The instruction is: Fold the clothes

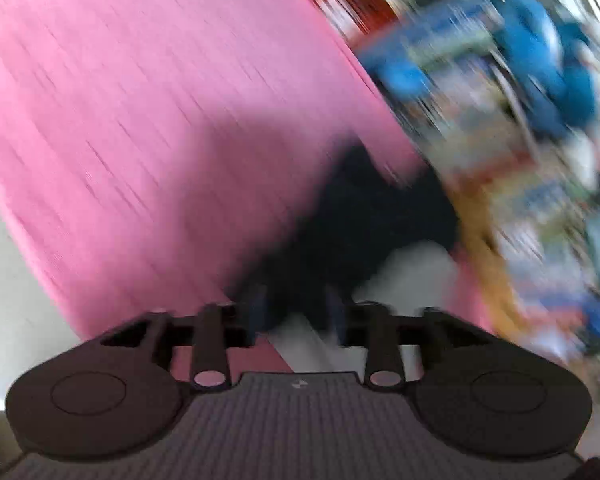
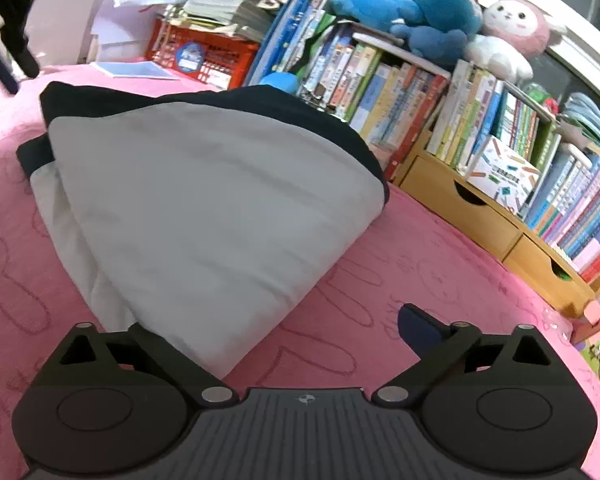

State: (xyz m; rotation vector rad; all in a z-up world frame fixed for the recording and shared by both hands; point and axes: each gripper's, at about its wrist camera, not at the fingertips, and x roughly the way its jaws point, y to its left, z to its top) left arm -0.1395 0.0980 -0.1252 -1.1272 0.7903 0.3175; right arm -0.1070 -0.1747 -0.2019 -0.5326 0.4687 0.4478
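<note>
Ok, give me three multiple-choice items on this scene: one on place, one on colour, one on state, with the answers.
1. Where does the folded garment lie?
A. on the pink bedspread
B. on the bookshelf
C. in the red crate

2. What colour is the folded garment's upper face?
A. yellow
B. grey with a dark edge
C. green

3. How do the right hand-held gripper jaws stand?
A. clamped on the garment
B. closed on a book
C. spread wide, gripping nothing

Answers: 1 A, pink fabric surrounds it; 2 B, the grey panel has a dark border; 3 C, its fingers stand far apart.
</note>
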